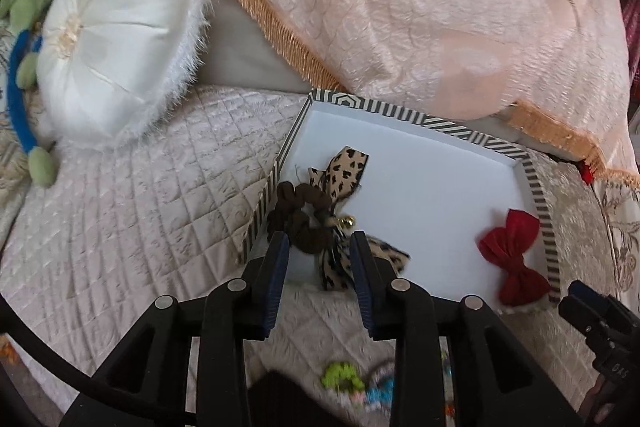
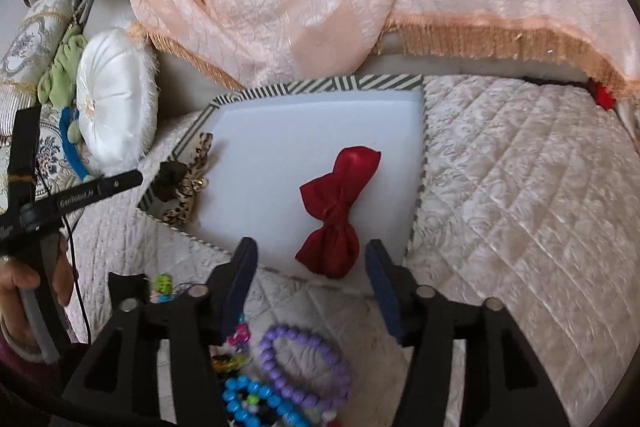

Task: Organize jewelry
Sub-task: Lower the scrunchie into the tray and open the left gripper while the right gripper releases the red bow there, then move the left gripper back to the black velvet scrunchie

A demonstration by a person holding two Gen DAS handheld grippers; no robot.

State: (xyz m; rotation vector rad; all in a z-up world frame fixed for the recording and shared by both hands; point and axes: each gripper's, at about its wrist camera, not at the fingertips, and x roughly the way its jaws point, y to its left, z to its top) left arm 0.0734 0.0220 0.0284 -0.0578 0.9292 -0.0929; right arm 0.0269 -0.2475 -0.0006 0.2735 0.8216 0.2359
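While the left wrist camera looks along its own fingers, the left gripper (image 1: 320, 247) has its two blue pads spread apart, and between them sits a brown scrunchie (image 1: 298, 217) with a leopard-print ribbon bow (image 1: 346, 173). Whether the pads touch the scrunchie, I cannot tell. The scrunchie lies at the near left corner of a shallow tray (image 1: 404, 113) with a striped rim and a white floor, partly over the rim. A red bow (image 1: 514, 261) lies in the right part of the same tray, near its right wall. The tray stands on a quilted cream bedcover (image 1: 140, 187). A round white cushion (image 1: 116, 39) is at the left, and a peach fringed blanket (image 1: 440, 7) lies behind the tray.

From the right wrist camera, the right gripper (image 2: 312, 259) also has its fingers wide apart and holds nothing. The red bow (image 2: 338, 203) lies just in front of them, inside the tray (image 2: 320, 83) near its front edge. The scrunchie (image 2: 170, 181) with its leopard bow is at the left edge of the tray. Below the fingers, on the bedcover (image 2: 520, 187), lie a purple bead bracelet (image 2: 304, 367) and a blue bead bracelet (image 2: 256, 403) close together.
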